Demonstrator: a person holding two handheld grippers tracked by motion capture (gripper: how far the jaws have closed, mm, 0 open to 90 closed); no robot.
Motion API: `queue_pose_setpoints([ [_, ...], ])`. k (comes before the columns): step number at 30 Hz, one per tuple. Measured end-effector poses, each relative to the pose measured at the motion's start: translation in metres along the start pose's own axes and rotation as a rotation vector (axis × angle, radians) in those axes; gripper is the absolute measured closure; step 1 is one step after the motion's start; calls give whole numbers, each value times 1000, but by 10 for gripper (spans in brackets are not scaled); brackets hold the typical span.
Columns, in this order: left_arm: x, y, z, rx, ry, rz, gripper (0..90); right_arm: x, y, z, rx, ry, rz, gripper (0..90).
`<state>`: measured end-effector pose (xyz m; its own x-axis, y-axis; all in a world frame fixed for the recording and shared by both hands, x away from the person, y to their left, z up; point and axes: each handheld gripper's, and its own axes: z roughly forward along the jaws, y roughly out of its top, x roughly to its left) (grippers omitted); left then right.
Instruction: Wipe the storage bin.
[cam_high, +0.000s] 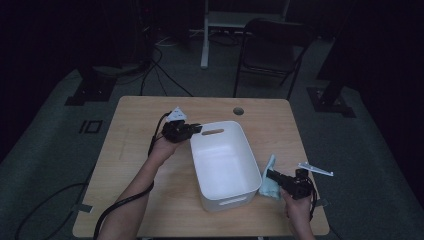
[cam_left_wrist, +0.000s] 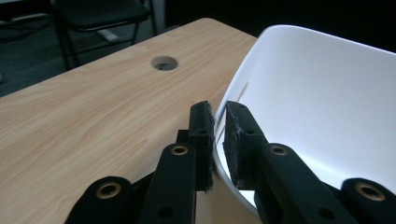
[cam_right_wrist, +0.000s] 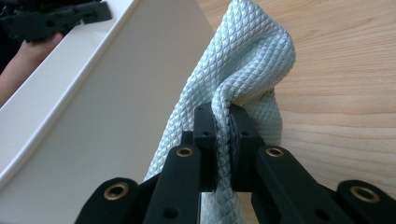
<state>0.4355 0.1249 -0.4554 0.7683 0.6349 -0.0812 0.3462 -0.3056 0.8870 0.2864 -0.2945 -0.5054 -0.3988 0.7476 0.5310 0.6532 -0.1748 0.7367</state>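
A: From the high view, what is on the wooden table (cam_high: 150, 210)?

B: A white tub (cam_high: 222, 165) sits in the middle. The left gripper (cam_high: 196, 128) is at its far left corner, by the handle slot. The right gripper (cam_high: 270, 175) is beside the tub's near right side, with a pale blue cloth (cam_high: 269, 181) at its tips, bunched against the tub's outer wall.

A: And the left gripper view?

B: The two black jaws straddle the tub's rim (cam_left_wrist: 219, 140), one pad outside and one inside, pinching the thin white wall at the corner. The tabletop (cam_left_wrist: 93, 116) runs off to the left, with a round cable hole (cam_left_wrist: 164, 62) in it.

A: The right gripper view?

B: Its jaws are pressed together on a fold of the cloth (cam_right_wrist: 243, 65); the quilted fabric rises from between the pads and hangs over. The tub's outer wall (cam_right_wrist: 107, 121) runs just beside it on the left, and the left gripper (cam_right_wrist: 56, 18) with its hand shows at the far corner of the rim.
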Motion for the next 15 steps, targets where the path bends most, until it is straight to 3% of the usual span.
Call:
queue_pose_setpoints([
  [8,-5,-12,-27,9,125,-22,821,-5,3,-3,-17,-13,7,837],
  [15,-10,-26,-52,7,184,-65,815,0,3,3,-4,-10,0,837],
])
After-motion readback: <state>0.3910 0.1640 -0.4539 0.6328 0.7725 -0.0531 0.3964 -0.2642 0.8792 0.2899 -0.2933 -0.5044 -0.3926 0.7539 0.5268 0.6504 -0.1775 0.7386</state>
